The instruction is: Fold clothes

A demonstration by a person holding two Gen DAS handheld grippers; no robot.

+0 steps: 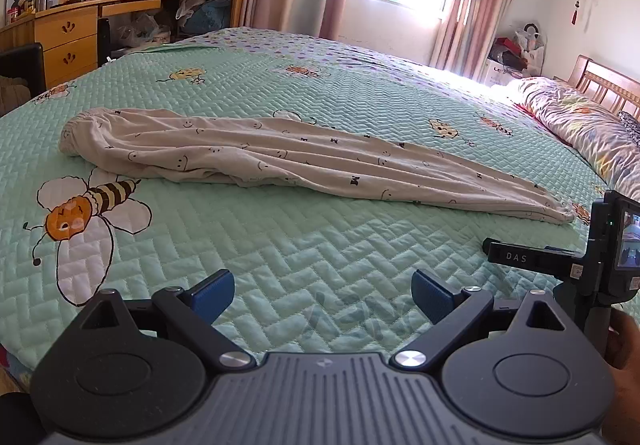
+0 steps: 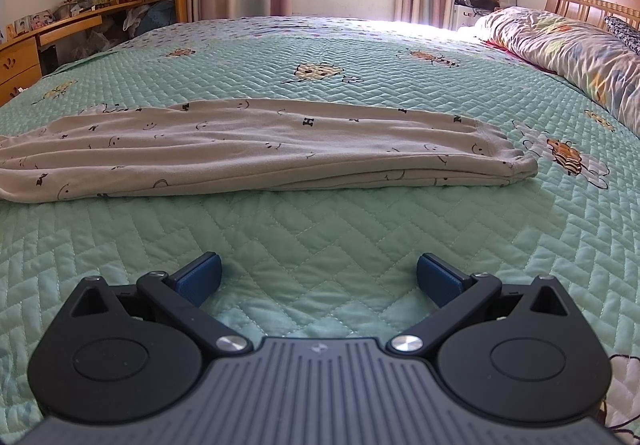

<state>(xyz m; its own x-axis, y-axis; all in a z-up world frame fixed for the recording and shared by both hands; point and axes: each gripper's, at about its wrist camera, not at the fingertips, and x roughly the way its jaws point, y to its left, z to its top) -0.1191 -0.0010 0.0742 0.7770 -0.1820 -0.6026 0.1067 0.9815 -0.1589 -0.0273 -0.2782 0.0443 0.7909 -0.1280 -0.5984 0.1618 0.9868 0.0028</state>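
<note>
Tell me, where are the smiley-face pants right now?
The smiley-face pants lie stretched across the green bee quilt, just ahead of both open claws, with the big bee picture near their waistband end.

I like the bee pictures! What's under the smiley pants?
Under the pants lies the green bee quilt. A bee shows beside them. Any bee pictures beneath the cloth are covered. Both grippers are open, holding nothing.

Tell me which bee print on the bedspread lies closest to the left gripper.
The big striped bee on the white flower, left of the left gripper; the others are smaller and beyond the trousers.
</note>
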